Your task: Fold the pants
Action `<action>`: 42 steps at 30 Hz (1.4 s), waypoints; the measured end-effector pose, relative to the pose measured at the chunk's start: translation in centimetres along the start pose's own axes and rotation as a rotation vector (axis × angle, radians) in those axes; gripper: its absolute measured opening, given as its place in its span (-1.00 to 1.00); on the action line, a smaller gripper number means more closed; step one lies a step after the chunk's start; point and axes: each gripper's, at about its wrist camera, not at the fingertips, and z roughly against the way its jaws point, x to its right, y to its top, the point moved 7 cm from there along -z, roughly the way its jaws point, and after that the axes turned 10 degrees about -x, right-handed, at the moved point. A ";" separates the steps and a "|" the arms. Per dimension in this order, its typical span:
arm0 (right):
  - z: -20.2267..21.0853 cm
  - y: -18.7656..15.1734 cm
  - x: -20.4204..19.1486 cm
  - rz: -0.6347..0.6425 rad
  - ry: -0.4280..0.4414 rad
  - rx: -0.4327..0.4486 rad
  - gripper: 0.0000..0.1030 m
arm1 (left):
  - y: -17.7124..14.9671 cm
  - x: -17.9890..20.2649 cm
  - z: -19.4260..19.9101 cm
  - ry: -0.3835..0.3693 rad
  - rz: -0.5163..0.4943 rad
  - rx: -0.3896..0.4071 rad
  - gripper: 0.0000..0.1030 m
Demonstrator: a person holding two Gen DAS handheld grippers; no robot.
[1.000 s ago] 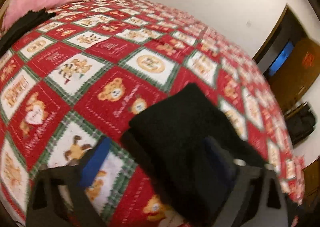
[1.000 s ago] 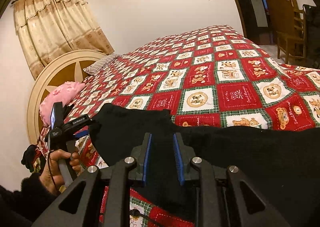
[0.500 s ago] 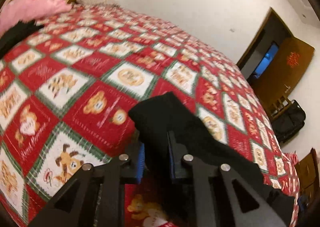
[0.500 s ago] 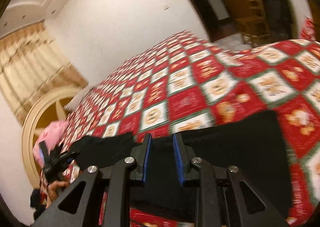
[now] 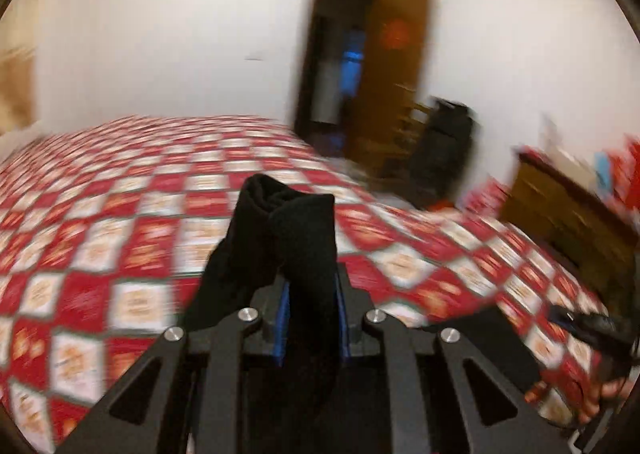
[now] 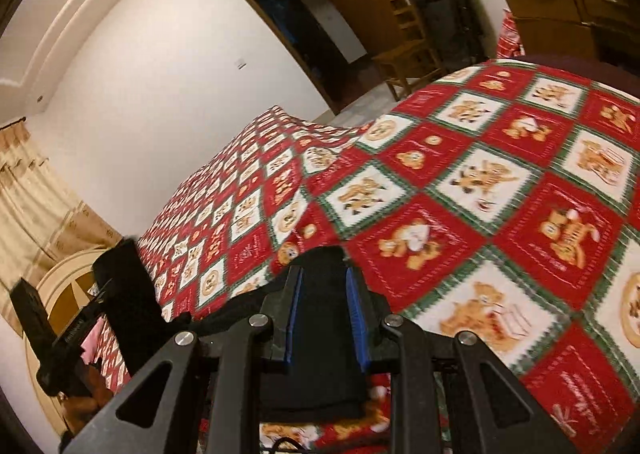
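The black pants [image 5: 288, 238] are lifted off the red bear-patterned bedspread [image 5: 120, 222]. My left gripper [image 5: 311, 290] is shut on a bunched end of the pants, which sticks up past its blue pads. My right gripper [image 6: 323, 278] is shut on another part of the pants [image 6: 320, 334], low over the bedspread [image 6: 500, 214]. In the right wrist view the left gripper [image 6: 60, 338] shows at far left with black cloth [image 6: 124, 286] rising from it. The span of cloth between the grippers is mostly hidden.
An open wooden door [image 5: 384, 82] and dark doorway lie beyond the bed. A wooden chair [image 6: 404, 54] and a black bag [image 6: 444, 2] stand by it. A wooden dresser [image 6: 560, 10] is at right. A round headboard [image 6: 64, 294] and curtain are at far left.
The left gripper closed on the pants, lifted them and swung right toward the door side. The right gripper, still shut on the pants, turned toward the foot of the bed.
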 end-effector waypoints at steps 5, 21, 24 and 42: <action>0.6 -0.6 1.6 -0.013 -0.014 -0.001 -0.54 | -2.3 9.7 -3.2 -0.095 -0.214 -0.032 -0.62; 0.7 -0.9 1.9 -0.030 -0.001 -0.031 -0.54 | -8.7 17.5 -5.3 -0.250 -0.513 -0.204 0.11; 1.6 -0.2 1.1 -0.025 0.053 -0.021 0.10 | -7.4 15.6 -3.1 -0.298 -0.464 -0.215 0.54; -5.2 -5.6 -7.5 0.625 -0.377 -0.147 -0.51 | -5.0 -2.6 -6.4 0.129 0.039 -0.344 0.92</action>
